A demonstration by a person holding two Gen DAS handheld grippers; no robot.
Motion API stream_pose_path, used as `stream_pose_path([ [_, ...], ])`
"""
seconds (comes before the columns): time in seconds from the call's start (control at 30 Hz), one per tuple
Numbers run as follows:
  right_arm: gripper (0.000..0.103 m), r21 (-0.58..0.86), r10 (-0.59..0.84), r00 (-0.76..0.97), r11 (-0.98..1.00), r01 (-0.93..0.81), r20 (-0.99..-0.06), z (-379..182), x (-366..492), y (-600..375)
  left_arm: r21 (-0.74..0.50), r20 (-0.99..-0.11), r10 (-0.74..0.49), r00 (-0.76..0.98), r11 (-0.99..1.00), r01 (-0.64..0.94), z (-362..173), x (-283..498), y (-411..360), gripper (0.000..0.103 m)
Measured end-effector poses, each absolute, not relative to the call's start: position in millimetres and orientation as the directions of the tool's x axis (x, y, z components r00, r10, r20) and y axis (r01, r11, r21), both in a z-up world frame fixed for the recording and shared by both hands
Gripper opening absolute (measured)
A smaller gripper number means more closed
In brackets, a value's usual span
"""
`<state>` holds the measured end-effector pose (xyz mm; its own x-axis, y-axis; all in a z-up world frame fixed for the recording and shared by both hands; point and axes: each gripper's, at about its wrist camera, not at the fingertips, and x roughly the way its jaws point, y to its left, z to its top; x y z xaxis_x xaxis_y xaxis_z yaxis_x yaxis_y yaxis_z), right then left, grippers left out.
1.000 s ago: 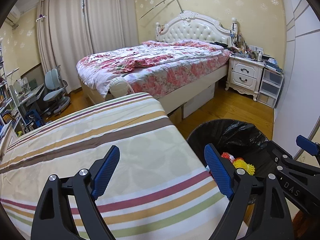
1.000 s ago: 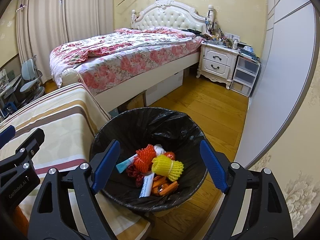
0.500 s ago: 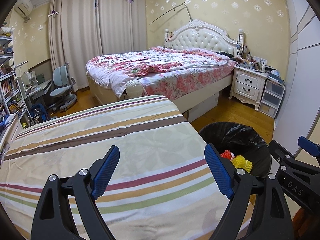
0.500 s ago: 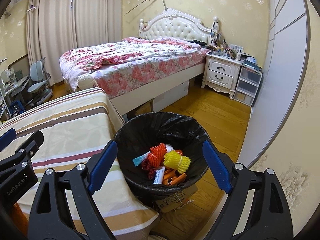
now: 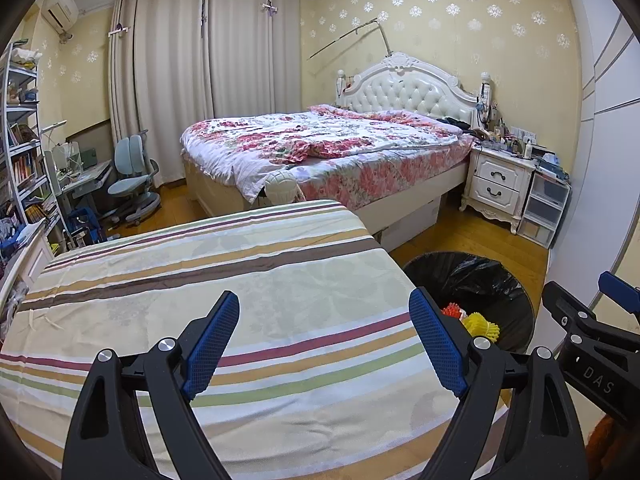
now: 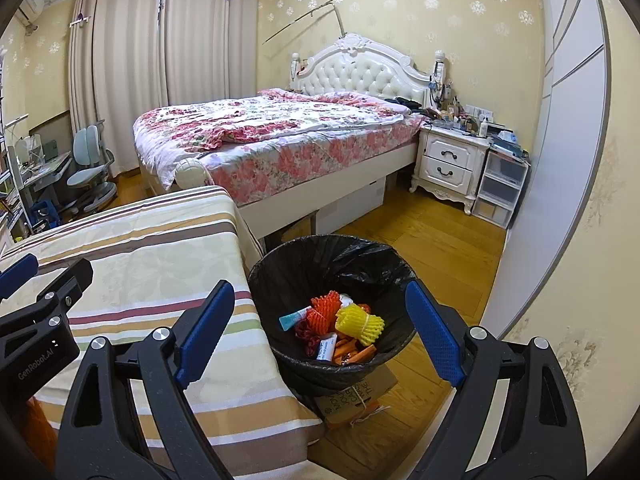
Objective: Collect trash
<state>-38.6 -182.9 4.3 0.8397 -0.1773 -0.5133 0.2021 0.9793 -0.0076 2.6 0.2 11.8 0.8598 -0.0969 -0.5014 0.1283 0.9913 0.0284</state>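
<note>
A round bin with a black liner point(image 6: 280, 272) stands on the floor at the right edge of the striped table point(image 6: 152, 264). Inside lie a yellow foam net point(image 6: 359, 319), an orange foam net point(image 6: 325, 307), a blue-capped tube point(image 6: 294, 319) and other scraps. My right gripper point(image 6: 320, 328) is open and empty, raised above and in front of the bin. My left gripper point(image 5: 324, 340) is open and empty above the striped table point(image 5: 240, 280). The bin point(image 5: 508, 280) shows at its right, with the yellow net point(image 5: 484, 326) visible.
A flat cardboard piece point(image 6: 356, 396) lies under the bin. Behind stand a floral bed point(image 6: 280, 136), a white nightstand point(image 6: 450, 164), plastic drawers point(image 6: 500, 184) and a white wardrobe door point(image 6: 560, 160). A desk chair point(image 5: 132, 176) and bookshelf point(image 5: 24, 160) are at the left.
Both grippers have pulled back and risen, so the table and bin look smaller and farther away. Both stay open and empty.
</note>
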Motion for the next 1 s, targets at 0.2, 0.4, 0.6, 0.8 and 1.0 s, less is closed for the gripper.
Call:
stream_pose_path([
  [0.2,0.085,-0.002,-0.178,0.84,0.979,0.206,-0.513,6.4,-41.2,-183.5,0.032,-0.498,-0.097,0.862,0.991,0.13,12.1,0.3,-0.7,0.084],
  [0.4,0.085,-0.002,-0.179,0.84,0.978,0.207,-0.513,7.9,-43.9,-185.0,0.031,-0.499,-0.098,0.861,0.991,0.13,12.0,0.2,-0.8,0.084],
  [0.6,0.085,-0.002,-0.178,0.84,0.978,0.206,-0.512,8.1,-44.6,-185.1,0.031,-0.5,-0.097,0.861,0.991,0.13,12.0,-0.4,-1.7,0.084],
  [0.8,0.085,-0.003,-0.178,0.84,0.979,0.205,-0.513,7.7,-44.6,-185.3,0.032,-0.499,-0.097,0.861,0.991,0.13,12.1,-0.4,-1.6,0.084],
  [1.0,0.085,-0.003,-0.178,0.84,0.979,0.206,-0.512,7.6,-44.8,-185.2,0.033,-0.501,-0.097,0.86,0.991,0.13,11.6,-1.1,-2.1,0.084],
])
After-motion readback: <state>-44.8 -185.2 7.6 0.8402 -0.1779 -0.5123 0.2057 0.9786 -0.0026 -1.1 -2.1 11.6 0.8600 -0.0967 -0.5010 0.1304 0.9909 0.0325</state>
